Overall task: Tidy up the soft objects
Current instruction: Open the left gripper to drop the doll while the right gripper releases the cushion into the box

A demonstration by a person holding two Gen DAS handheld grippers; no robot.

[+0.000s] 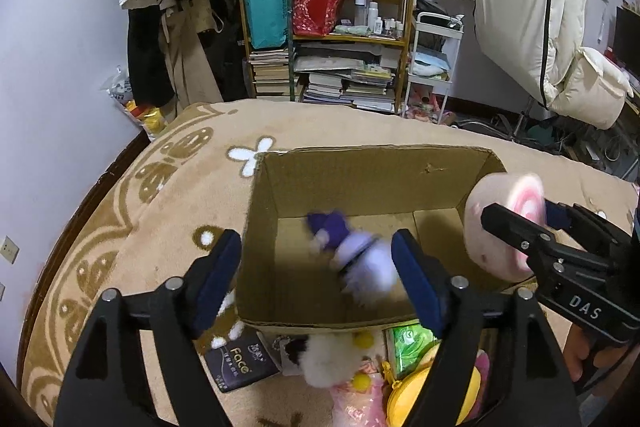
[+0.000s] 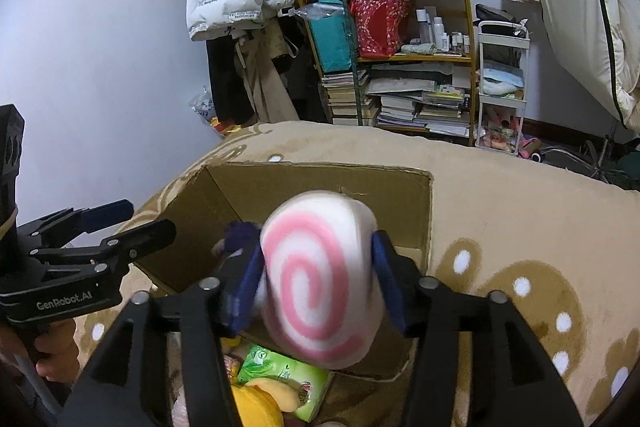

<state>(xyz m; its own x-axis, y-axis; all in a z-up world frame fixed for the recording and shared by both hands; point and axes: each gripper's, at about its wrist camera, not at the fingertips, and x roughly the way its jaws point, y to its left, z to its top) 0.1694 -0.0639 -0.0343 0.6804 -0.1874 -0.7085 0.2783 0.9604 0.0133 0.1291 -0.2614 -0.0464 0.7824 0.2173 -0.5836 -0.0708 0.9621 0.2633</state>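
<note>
An open cardboard box (image 1: pixel 360 153) (image 2: pixel 320 171) stands on a beige patterned blanket. A blurred purple and white plush toy (image 1: pixel 352 251) is inside the box, between and beyond the wide-open fingers of my left gripper (image 1: pixel 318 243), which touch nothing; this gripper (image 2: pixel 136 221) also shows at the left of the right wrist view. A round white plush with a pink swirl (image 2: pixel 320 279) (image 1: pixel 504 223), blurred, hangs over the box's right side between the blue pads of my right gripper (image 2: pixel 316 267) (image 1: pixel 520 215). The pads stand apart at its sides without squeezing it.
Before the box's near wall lie a white fluffy toy (image 1: pixel 332 359), a green pack (image 1: pixel 408 343) (image 2: pixel 288 375), a yellow plush (image 1: pixel 420 395) (image 2: pixel 260 403) and a black "Face" packet (image 1: pixel 240 359). A crowded bookshelf (image 1: pixel 328 27) and hanging coats stand behind the blanket.
</note>
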